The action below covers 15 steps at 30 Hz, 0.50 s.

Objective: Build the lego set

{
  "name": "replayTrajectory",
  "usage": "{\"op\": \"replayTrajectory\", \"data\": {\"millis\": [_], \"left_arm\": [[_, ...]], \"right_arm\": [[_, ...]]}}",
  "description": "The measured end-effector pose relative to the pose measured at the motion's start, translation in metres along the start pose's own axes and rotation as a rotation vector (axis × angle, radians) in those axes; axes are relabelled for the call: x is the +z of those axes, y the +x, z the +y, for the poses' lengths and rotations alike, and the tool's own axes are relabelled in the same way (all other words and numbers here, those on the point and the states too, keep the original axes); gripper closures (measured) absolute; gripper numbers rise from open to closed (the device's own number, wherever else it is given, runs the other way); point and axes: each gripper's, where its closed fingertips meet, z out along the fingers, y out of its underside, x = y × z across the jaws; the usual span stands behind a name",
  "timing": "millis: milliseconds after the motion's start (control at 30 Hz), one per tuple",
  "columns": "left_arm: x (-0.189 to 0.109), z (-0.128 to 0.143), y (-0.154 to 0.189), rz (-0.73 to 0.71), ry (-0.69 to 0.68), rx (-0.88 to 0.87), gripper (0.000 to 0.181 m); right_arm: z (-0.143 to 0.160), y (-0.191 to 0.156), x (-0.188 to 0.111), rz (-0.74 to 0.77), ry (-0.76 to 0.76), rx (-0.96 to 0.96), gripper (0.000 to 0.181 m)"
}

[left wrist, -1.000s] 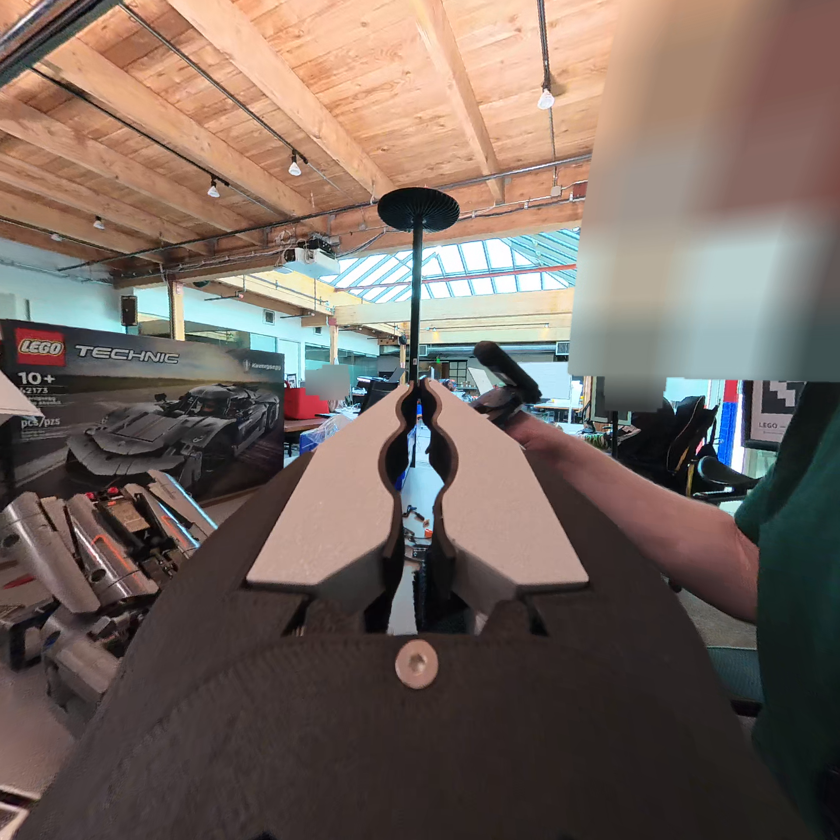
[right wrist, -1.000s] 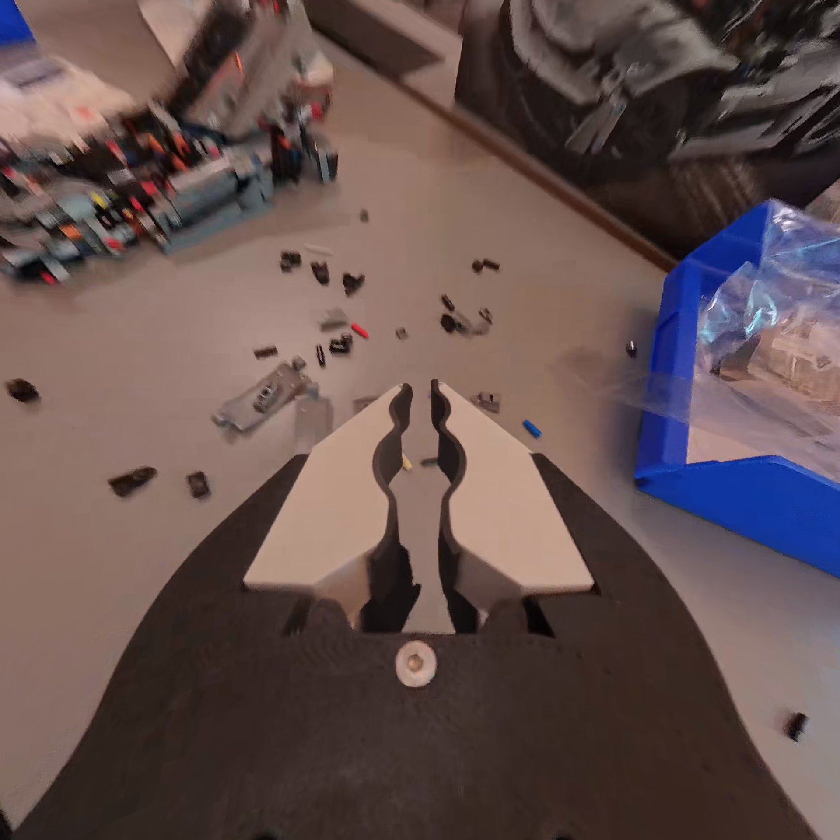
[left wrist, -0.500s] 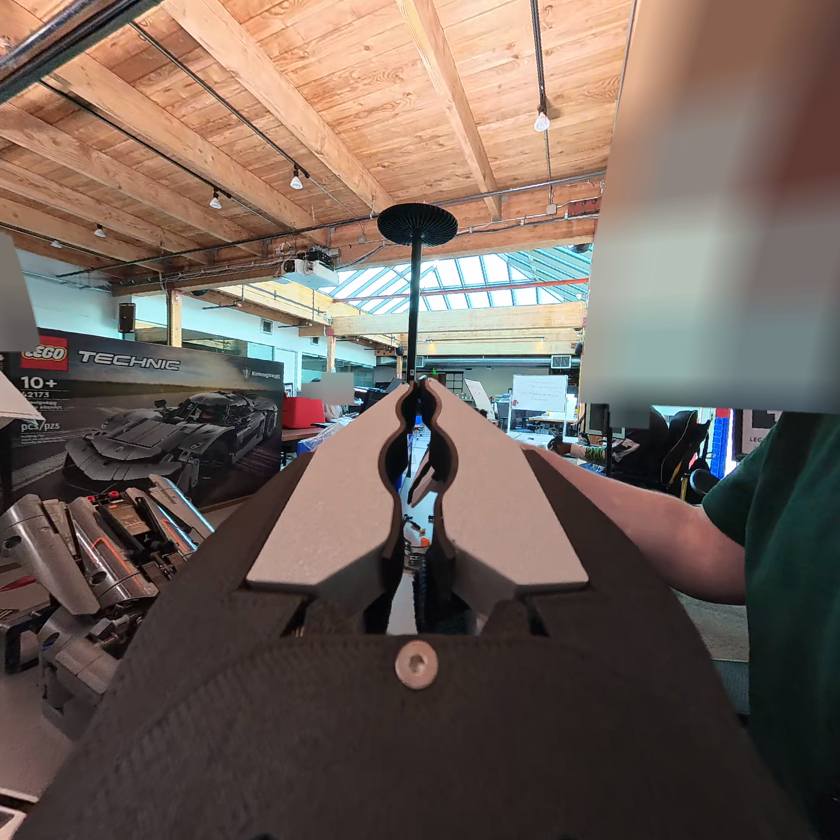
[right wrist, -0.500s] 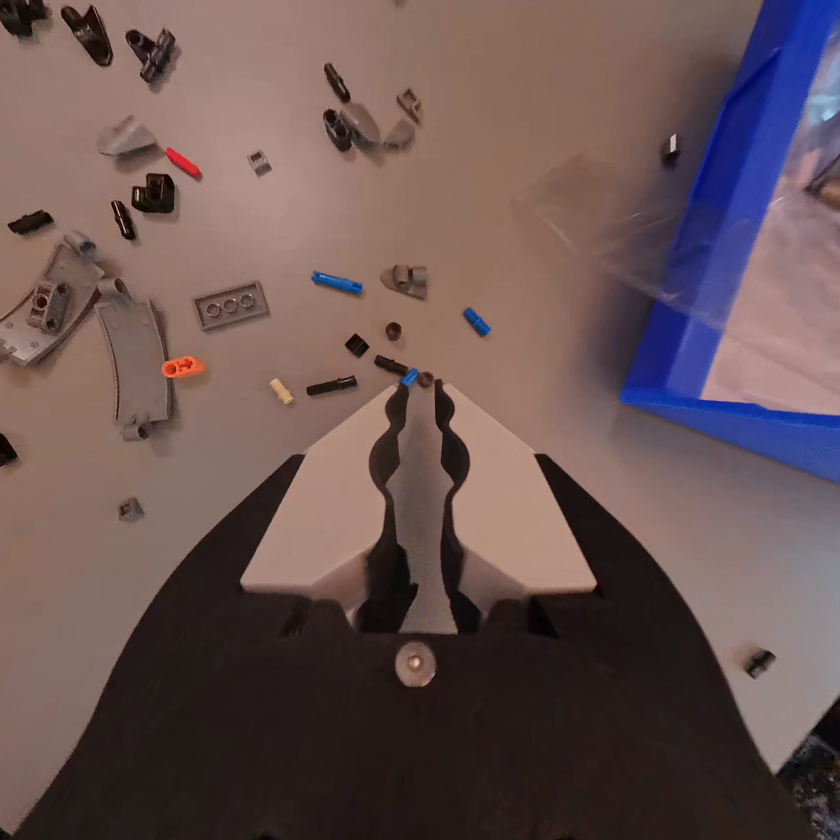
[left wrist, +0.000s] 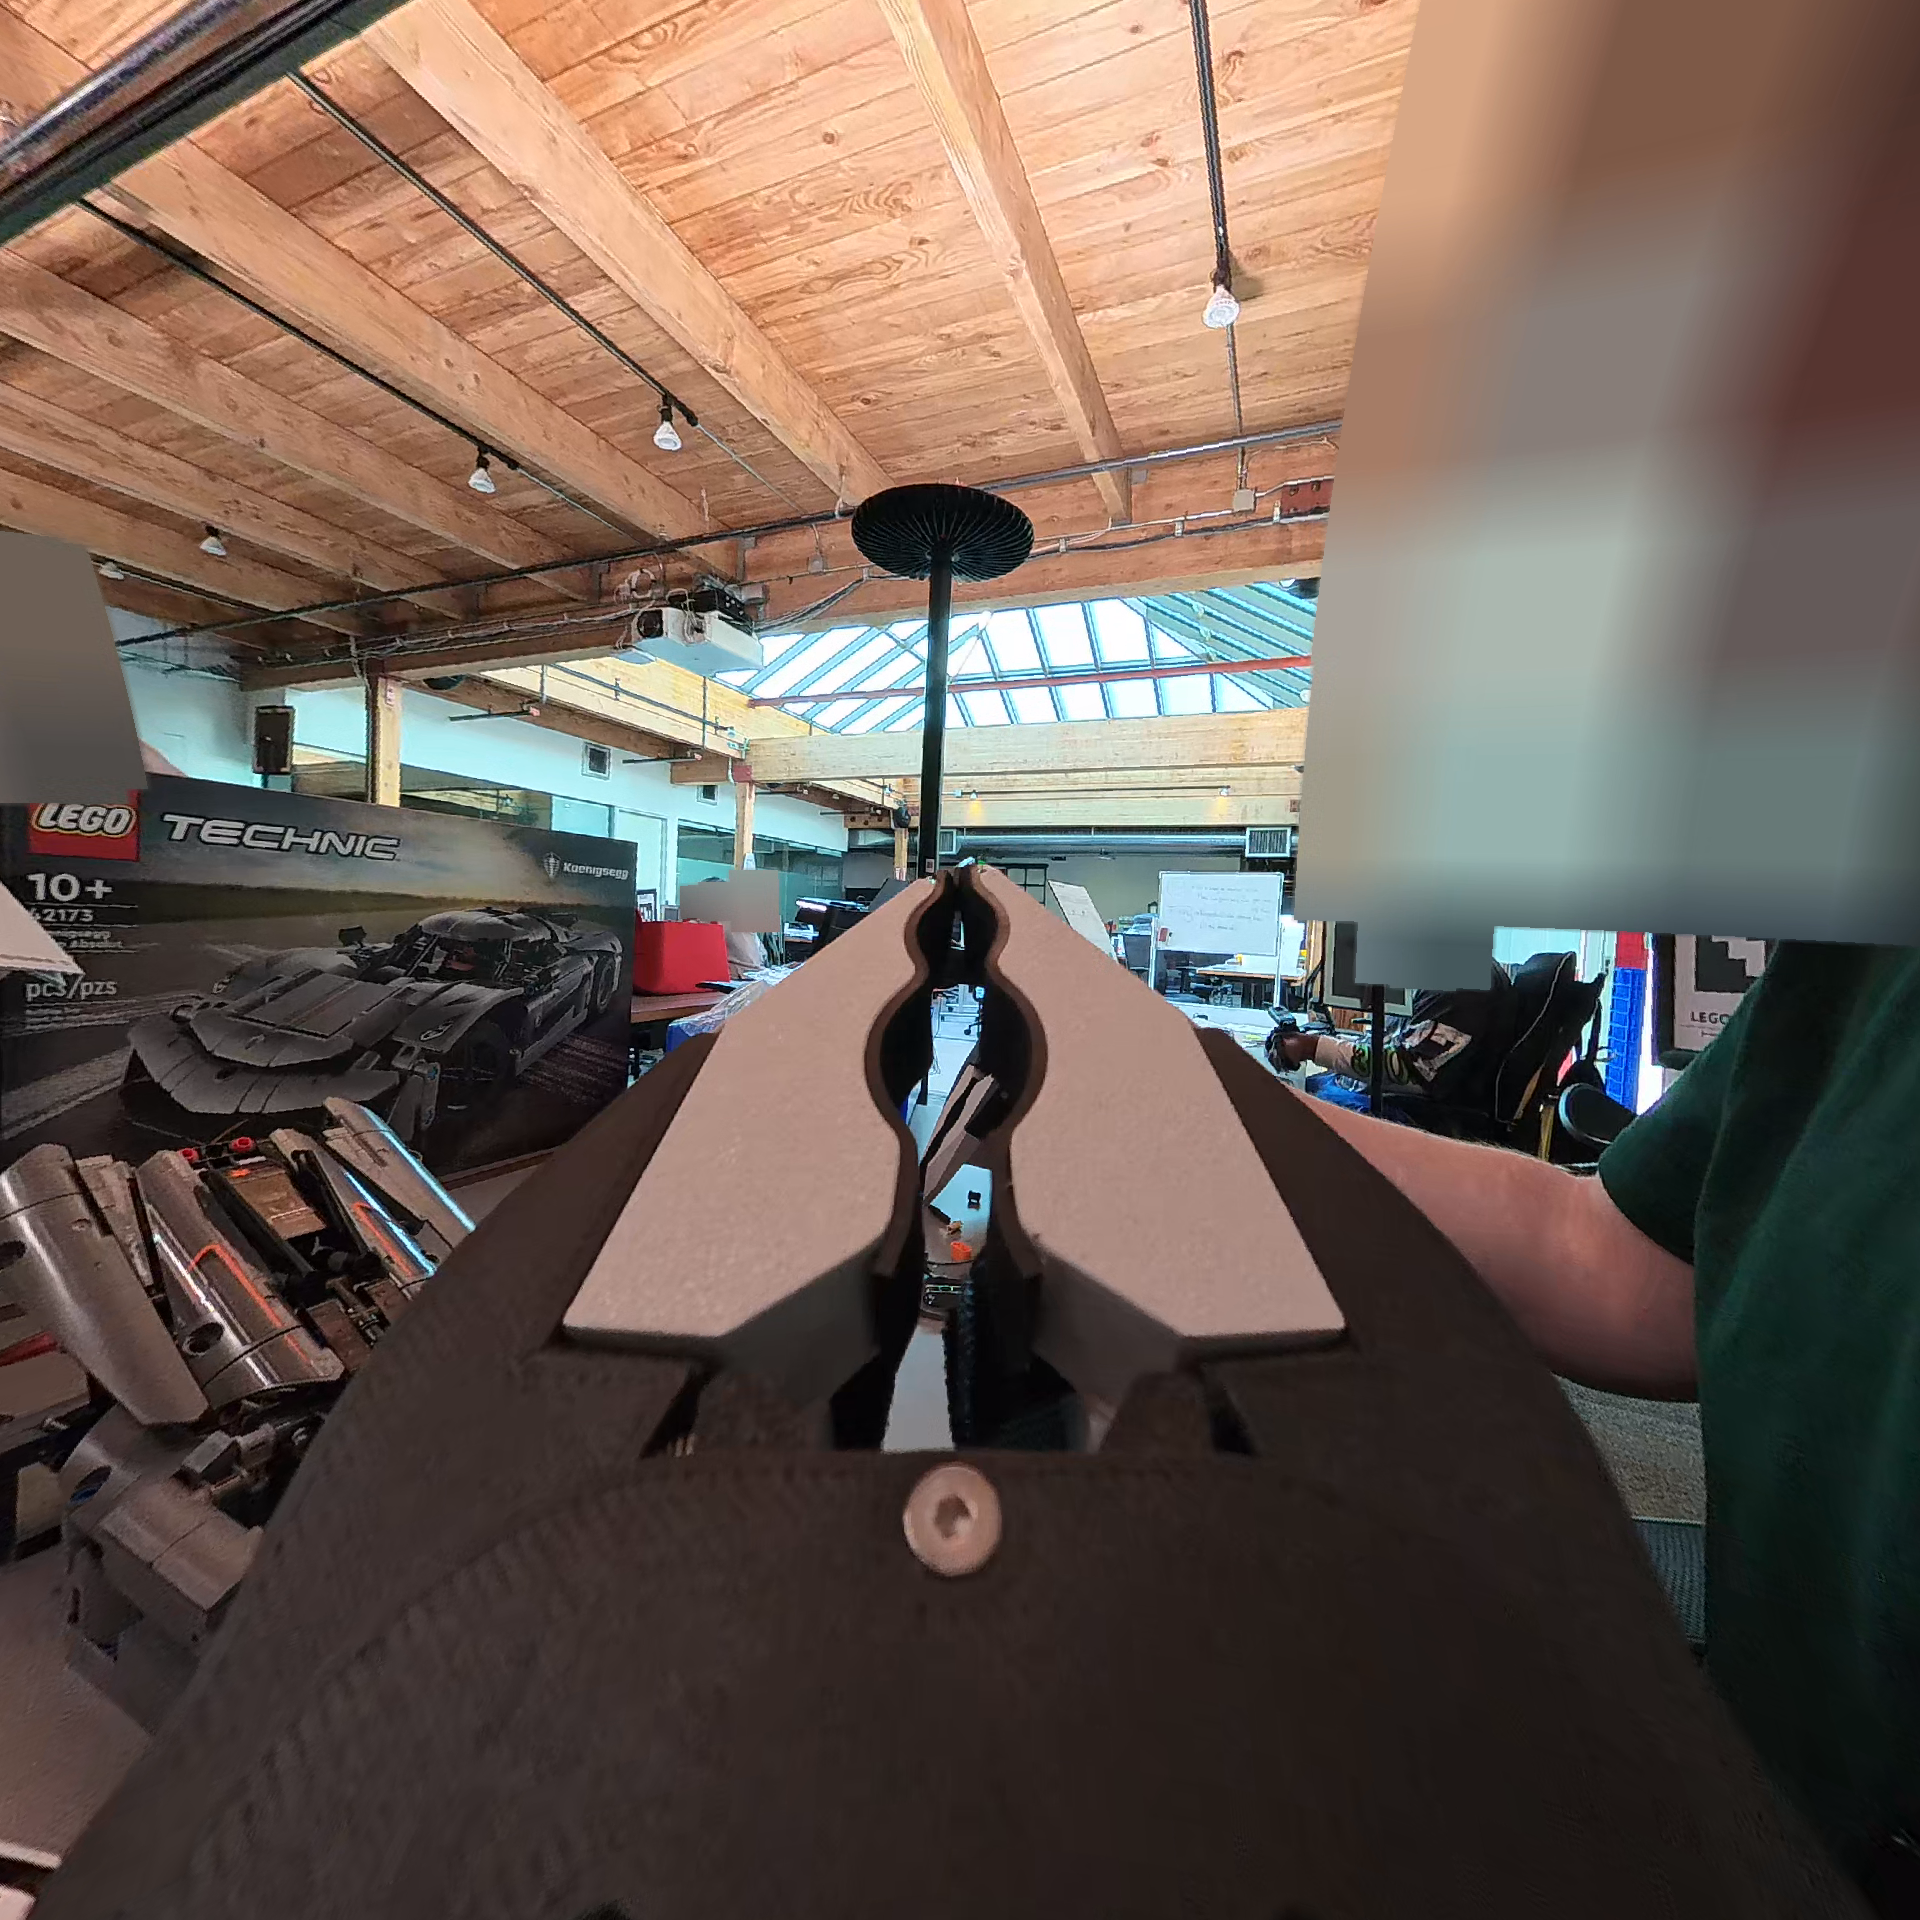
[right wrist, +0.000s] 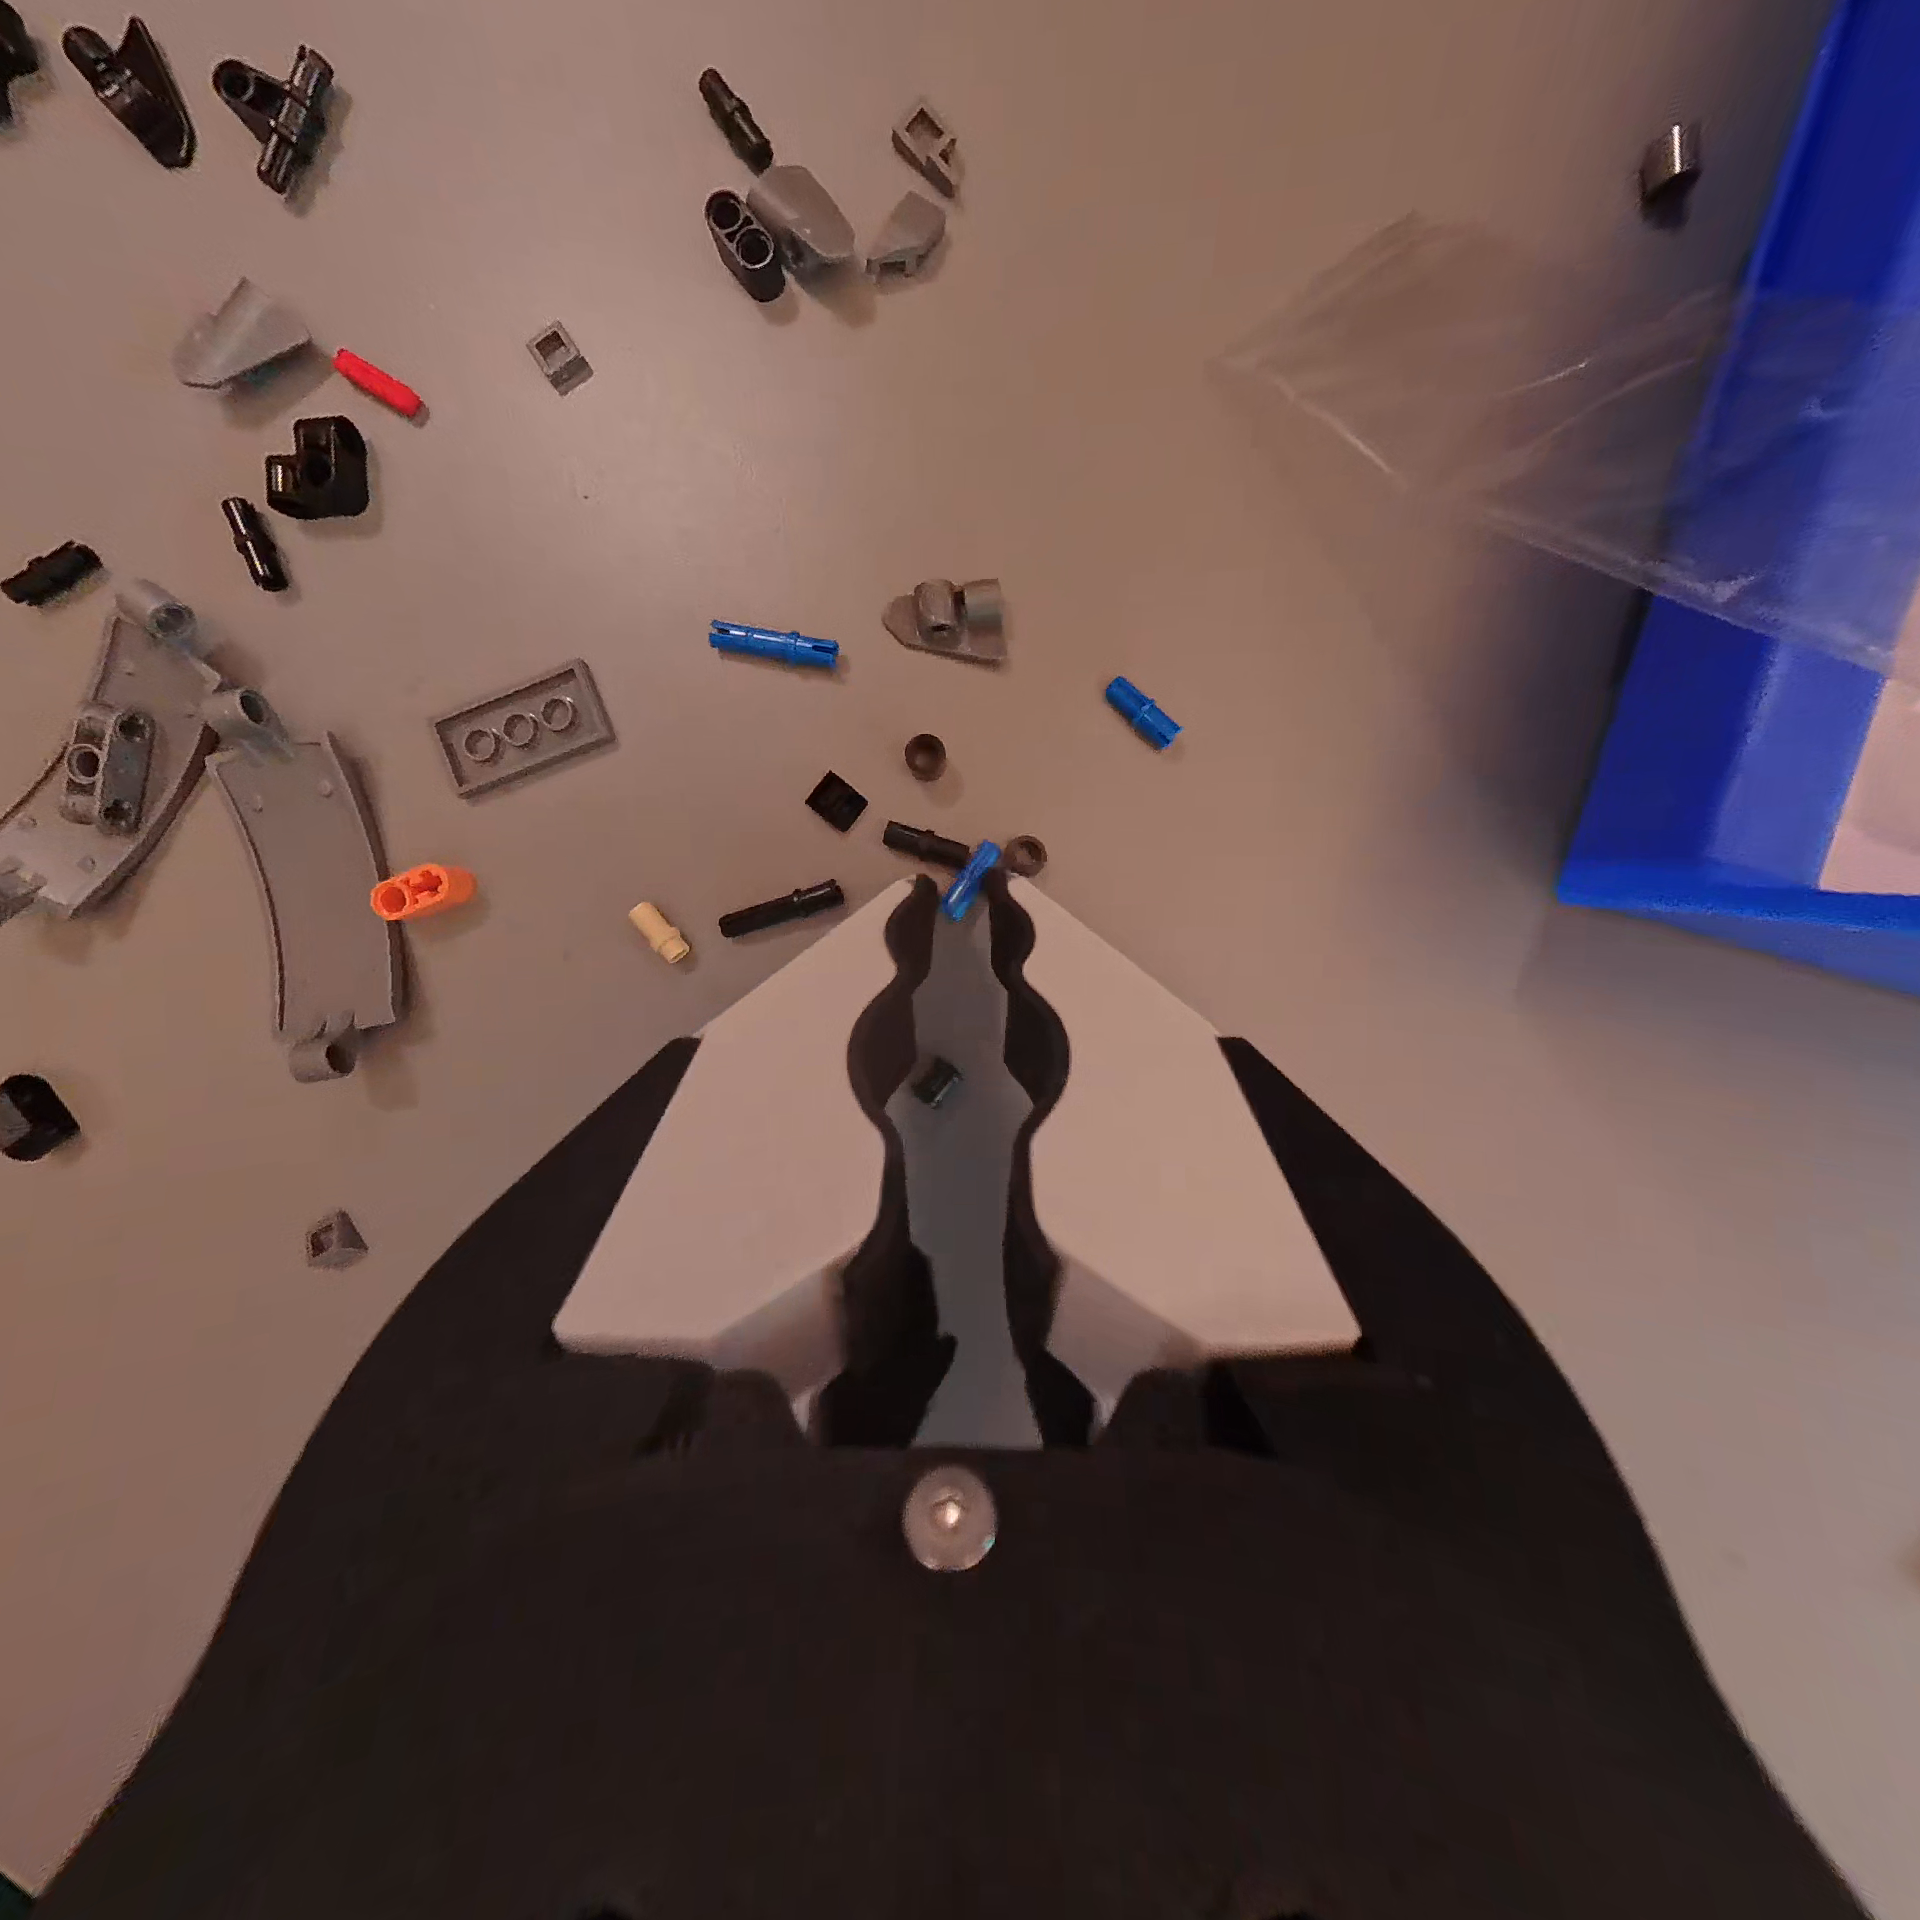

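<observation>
right wrist: gripper [right wrist: 961,883] straddles ridged blue pin [right wrist: 970,879].

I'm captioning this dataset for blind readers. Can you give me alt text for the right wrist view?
The right gripper points down at a grey table, its tips closing around a small blue Lego pin. Loose black, grey, blue, red and orange Lego pieces lie scattered beyond, including a curved grey panel. A blue plastic bin with clear bags sits at right.
</observation>
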Motion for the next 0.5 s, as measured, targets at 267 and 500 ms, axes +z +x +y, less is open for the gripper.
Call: {"op": "replayTrajectory", "data": {"millis": [267,500], "left_arm": [[0.000,0.001,0.000,0.001,-0.004,-0.003,0.181],[0.009,0.011,0.003,0.023,-0.027,-0.053,0.181]], "right_arm": [[0.001,-0.001,-0.003,-0.005,0.022,-0.006,0.180],[-0.053,-0.083,-0.062,-0.071,0.326,-0.258,0.179]]}}
